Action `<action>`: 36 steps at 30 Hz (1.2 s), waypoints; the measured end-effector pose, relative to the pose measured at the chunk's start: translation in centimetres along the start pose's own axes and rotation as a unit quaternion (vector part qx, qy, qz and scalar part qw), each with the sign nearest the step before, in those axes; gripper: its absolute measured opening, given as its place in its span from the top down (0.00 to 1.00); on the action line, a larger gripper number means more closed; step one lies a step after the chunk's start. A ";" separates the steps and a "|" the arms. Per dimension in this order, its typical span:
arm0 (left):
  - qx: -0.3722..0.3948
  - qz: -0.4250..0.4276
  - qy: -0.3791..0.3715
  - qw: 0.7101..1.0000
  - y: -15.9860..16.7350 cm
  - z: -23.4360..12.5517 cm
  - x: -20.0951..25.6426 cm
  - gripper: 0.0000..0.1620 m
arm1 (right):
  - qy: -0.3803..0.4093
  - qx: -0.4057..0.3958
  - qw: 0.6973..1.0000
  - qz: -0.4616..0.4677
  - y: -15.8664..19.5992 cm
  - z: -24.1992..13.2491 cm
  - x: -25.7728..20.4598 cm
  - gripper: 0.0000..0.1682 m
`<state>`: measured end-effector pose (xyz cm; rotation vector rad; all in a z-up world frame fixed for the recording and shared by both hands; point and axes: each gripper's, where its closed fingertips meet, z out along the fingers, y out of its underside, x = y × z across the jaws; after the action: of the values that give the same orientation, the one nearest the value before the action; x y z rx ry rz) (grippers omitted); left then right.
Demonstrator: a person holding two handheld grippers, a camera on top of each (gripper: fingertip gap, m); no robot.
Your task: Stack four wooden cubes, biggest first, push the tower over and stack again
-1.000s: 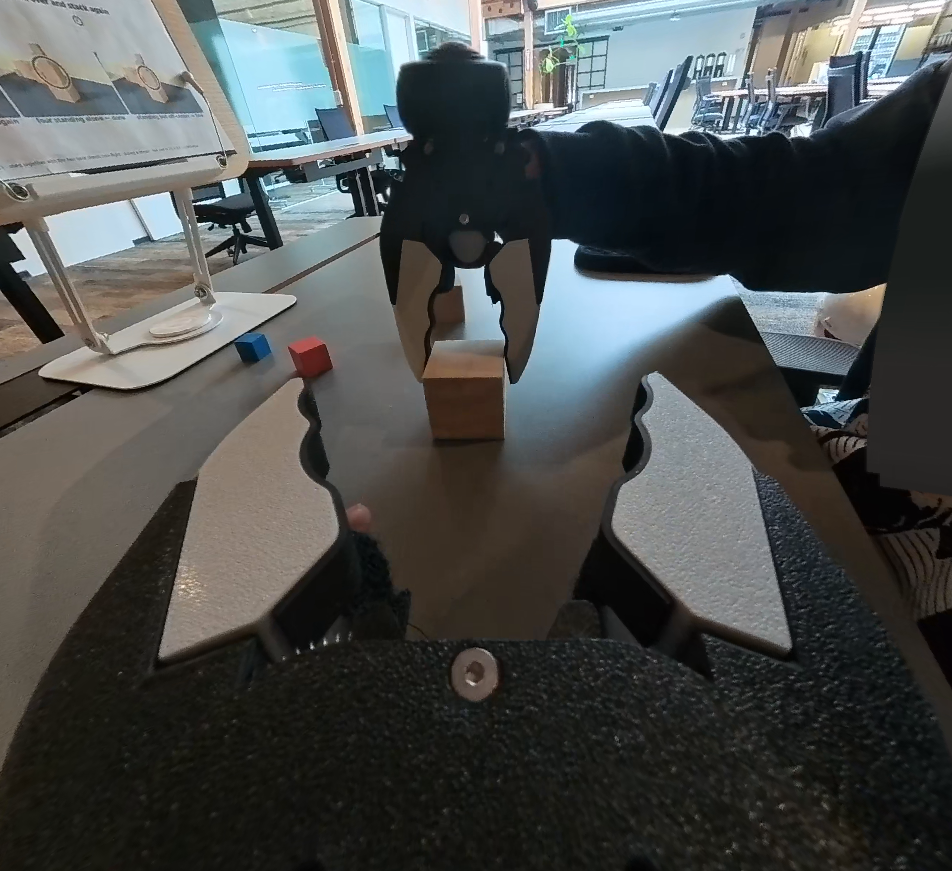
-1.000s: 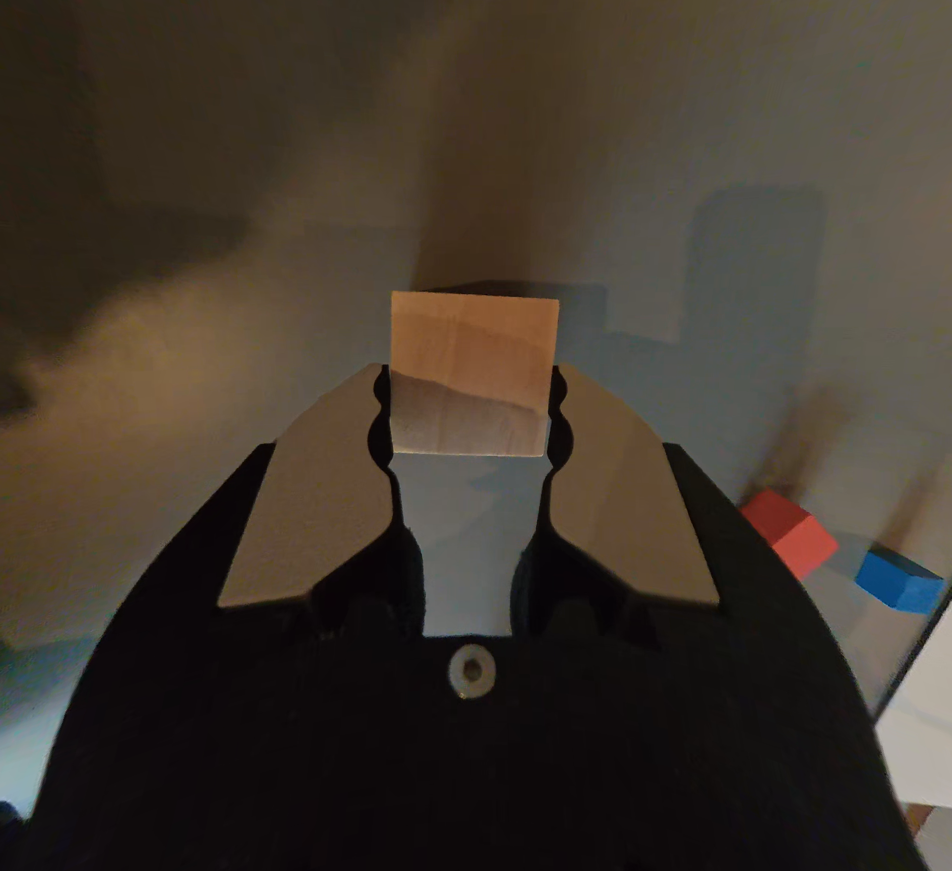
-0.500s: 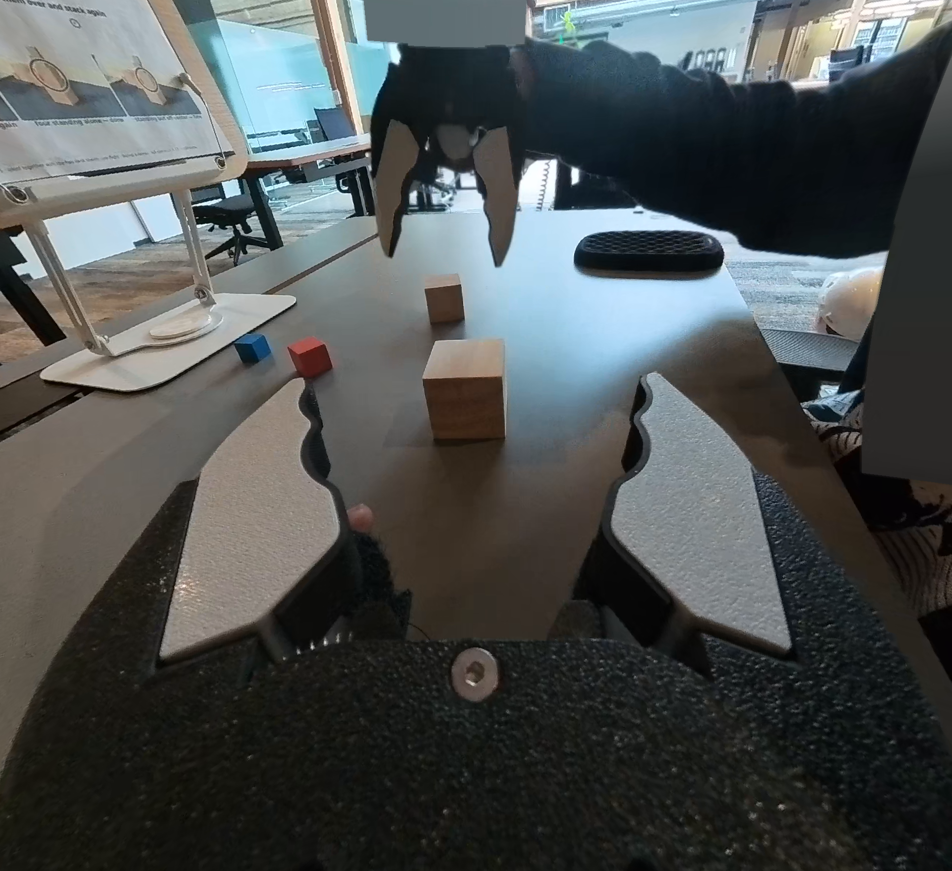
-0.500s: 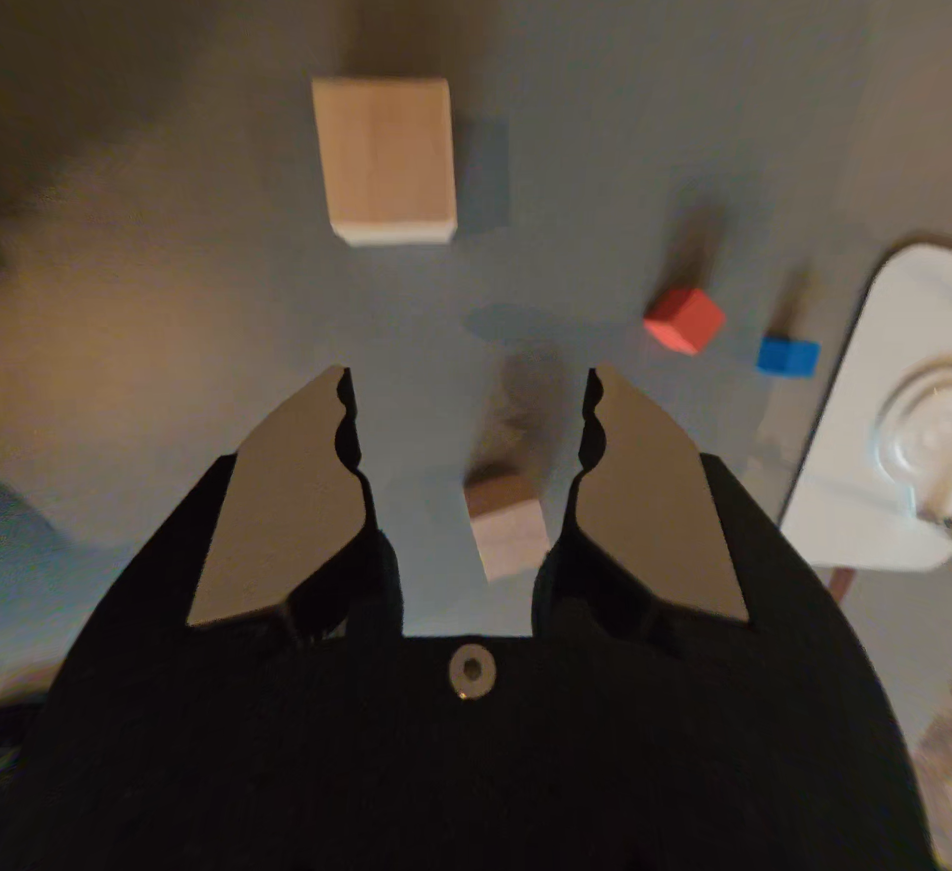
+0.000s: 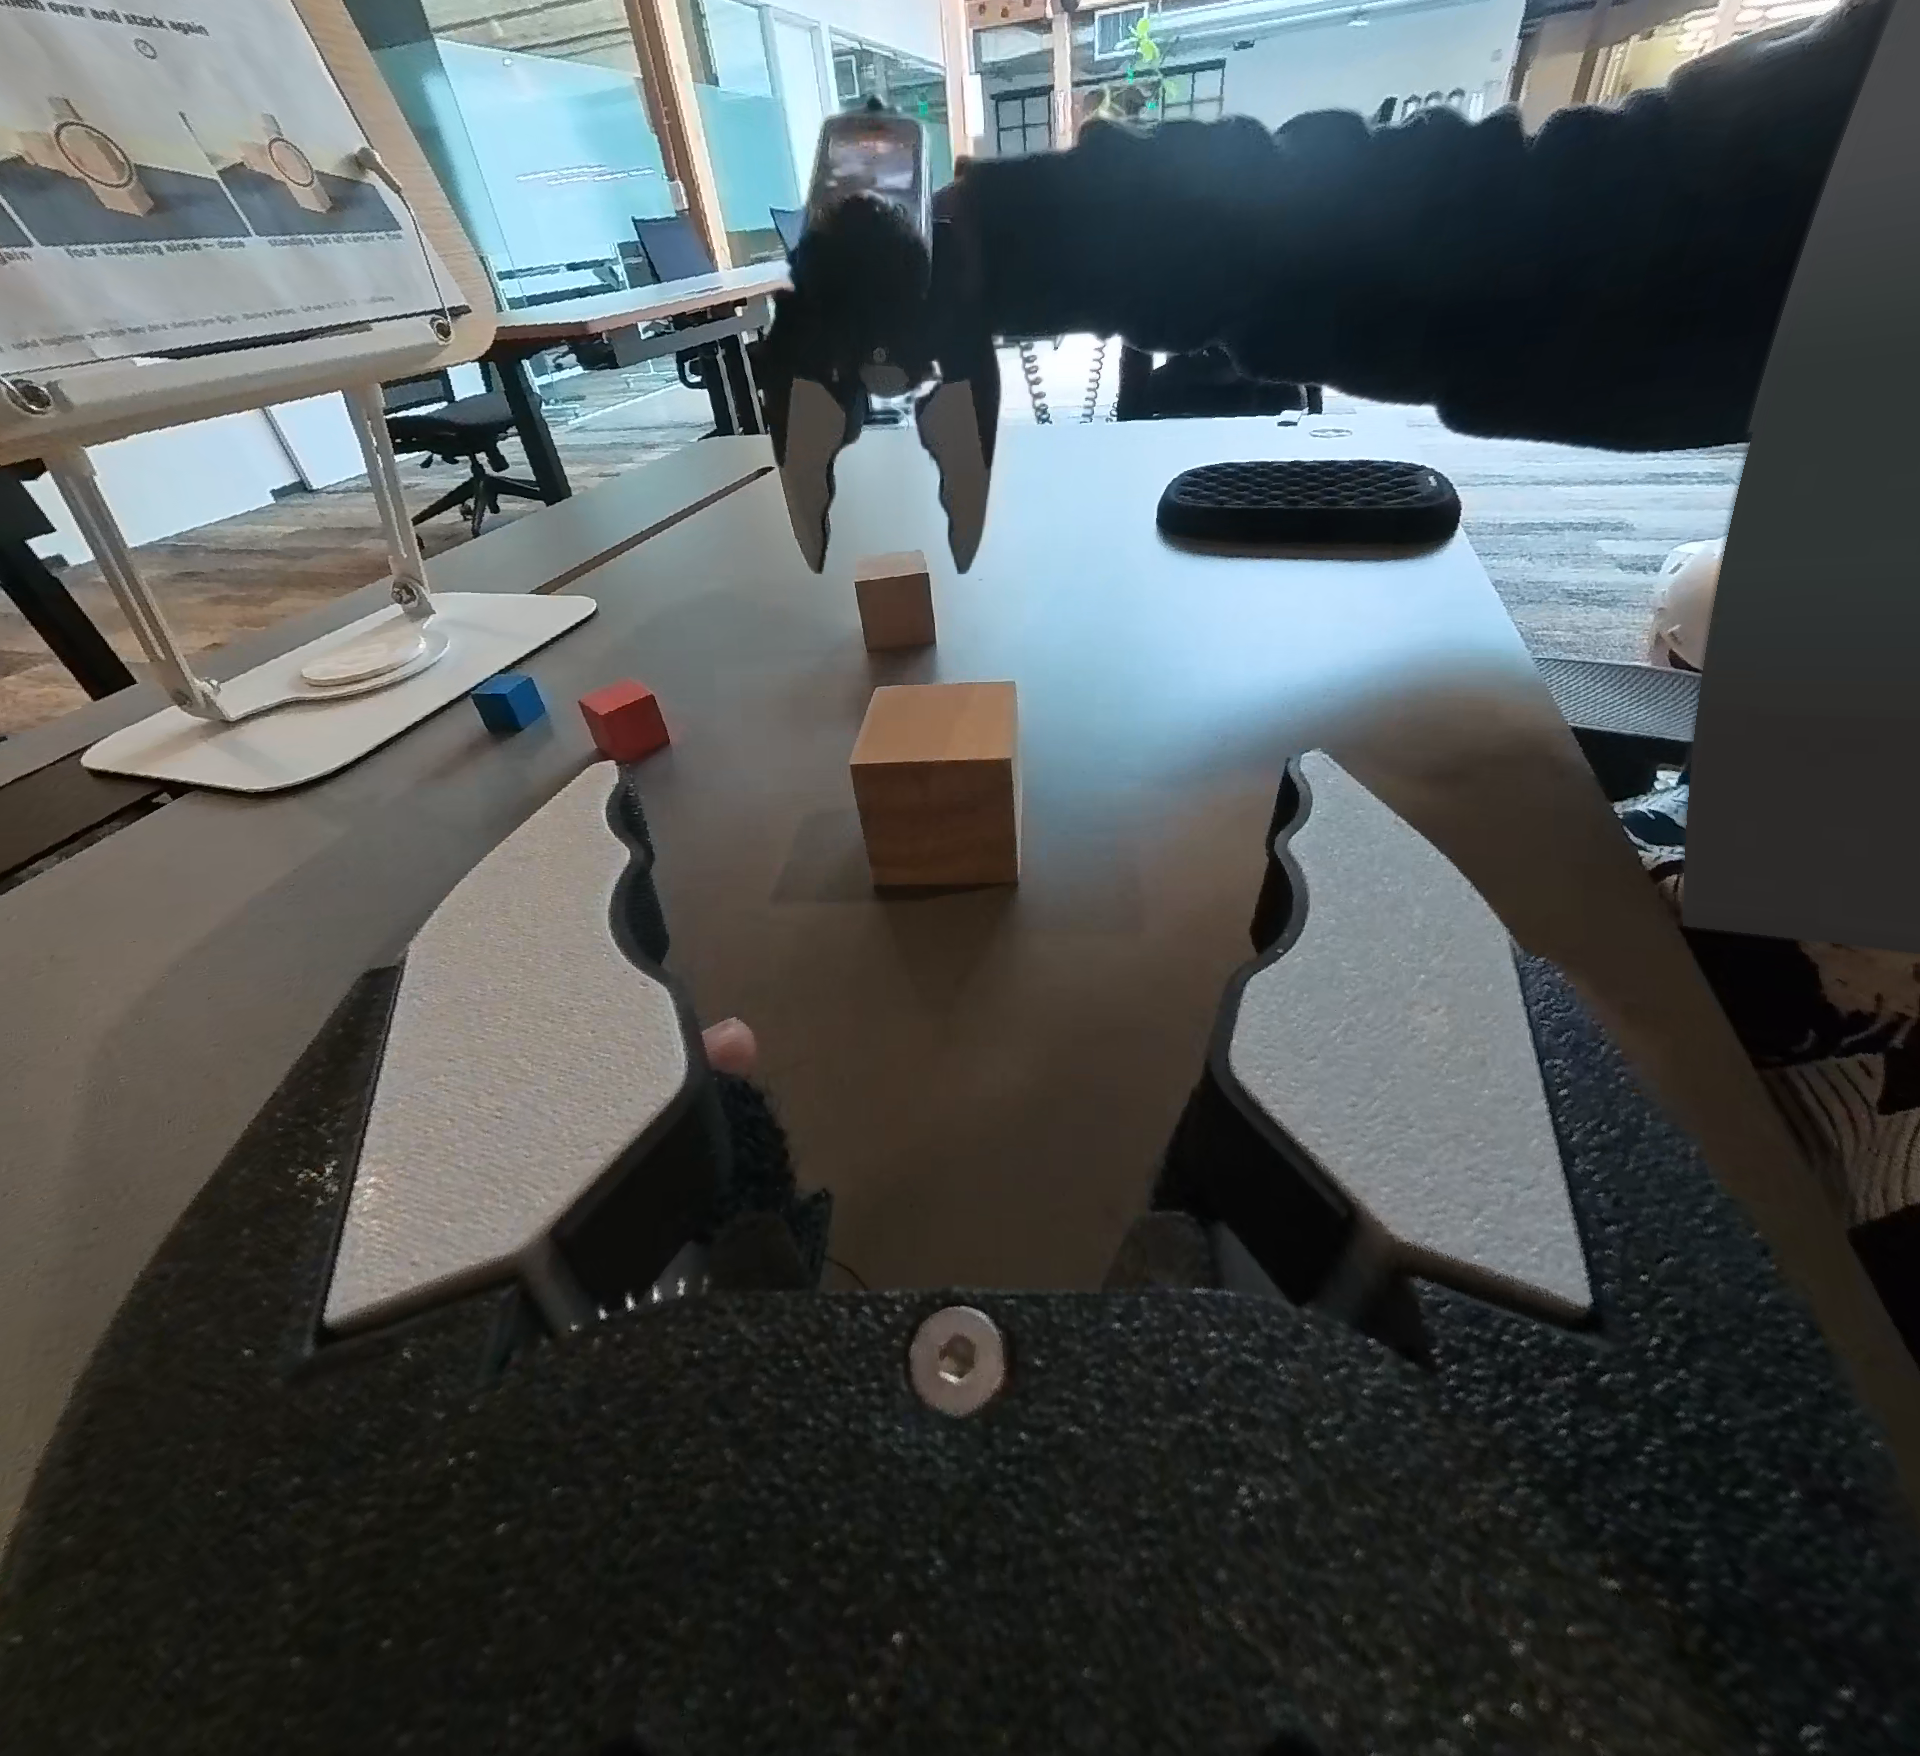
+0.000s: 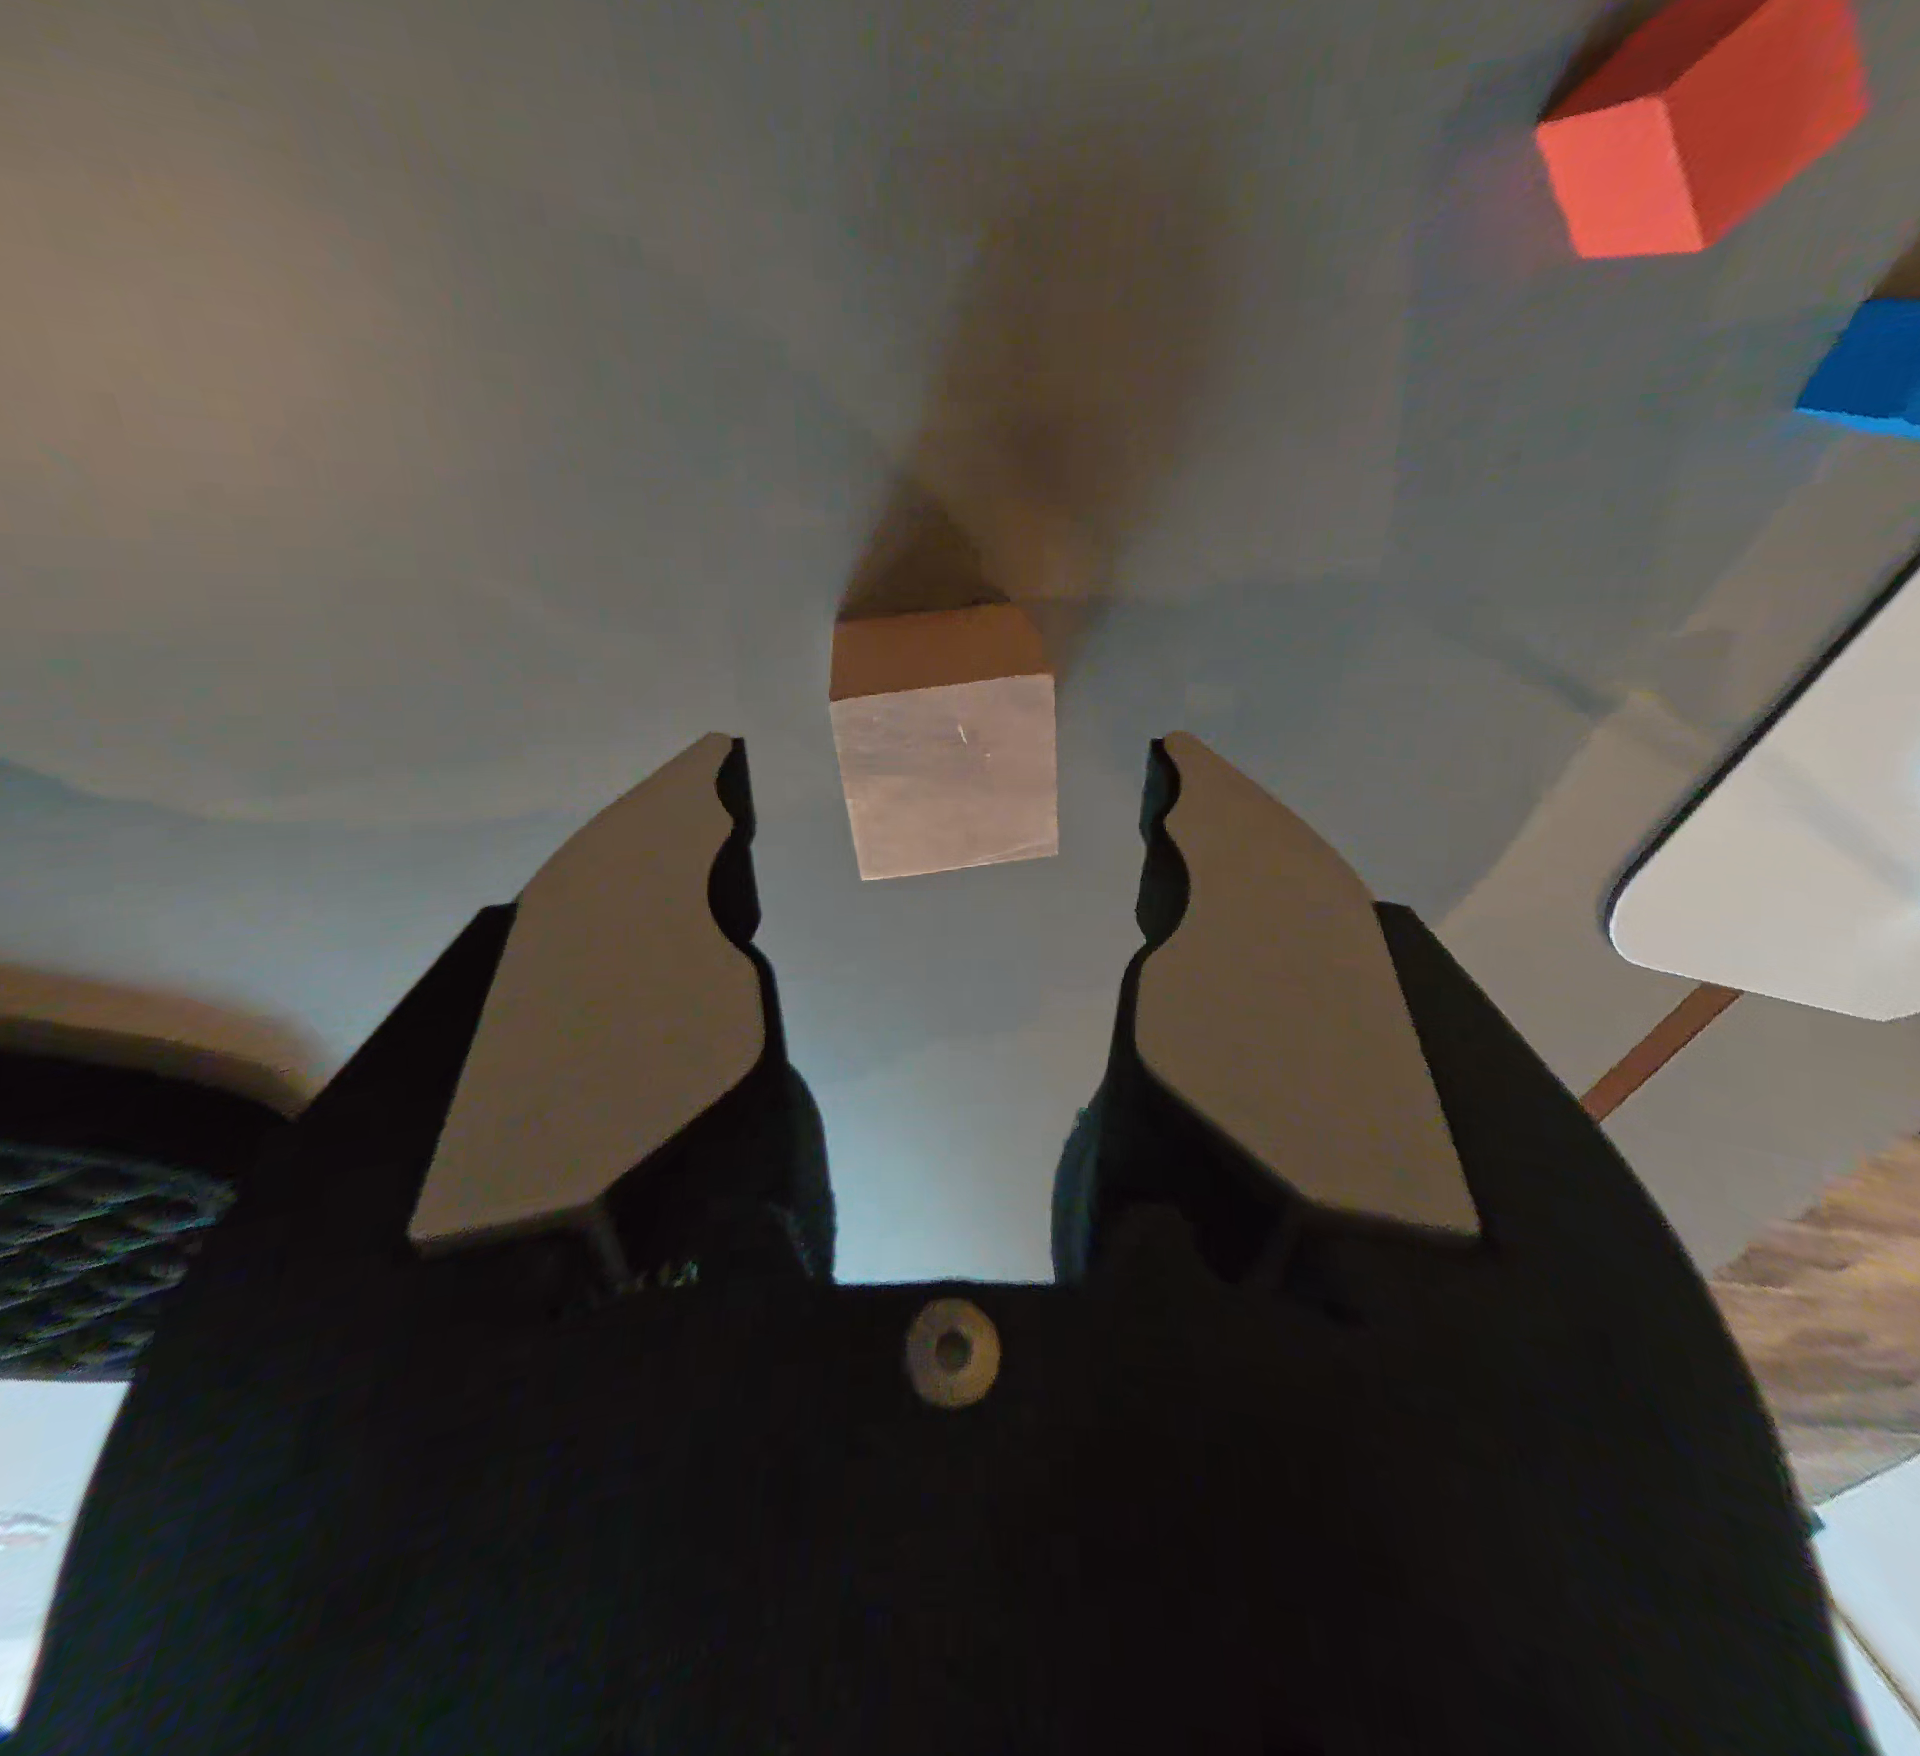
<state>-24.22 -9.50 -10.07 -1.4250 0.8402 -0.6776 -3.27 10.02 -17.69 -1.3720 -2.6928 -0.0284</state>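
While right claw [image 6: 945,750] hung spread above counter [image 5: 1195,667], small cube [image 6: 940,750] sat just below fingertips, untouched; left claw [image 5: 956,865] spread, empty.

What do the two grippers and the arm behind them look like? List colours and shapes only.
Left gripper: black pebbled body, pale grey textured jaws with wavy inner edges, silver hex screw. Right gripper: same build, darker grey-brown in shadow. A black knitted sleeve covers the arm behind it.
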 end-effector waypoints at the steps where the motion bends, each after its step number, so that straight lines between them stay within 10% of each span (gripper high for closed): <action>1: 0.000 0.000 0.000 1.000 0.0 0.0 0.0 0.31 | 0.000 -0.001 1.000 -0.002 0.1 0.2 0.1 0.58; 12: 0.000 -0.003 0.000 1.000 0.0 0.0 0.0 0.31 | 0.003 0.012 1.000 -0.017 -0.1 -0.3 -0.1 0.75; 26: 0.001 -0.004 -0.005 1.000 0.0 0.0 -0.2 0.32 | -0.002 0.023 0.999 0.029 -15.9 -7.6 -1.6 0.75; 36: 0.002 -0.002 -0.006 1.000 -0.1 0.0 -0.2 0.32 | -0.011 0.004 1.000 0.020 -18.3 -4.7 -2.2 0.75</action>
<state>-24.32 -9.38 -9.96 -1.4264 0.8264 -0.6740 -16.28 -2.82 -12.56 -1.4306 -2.6797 -0.0003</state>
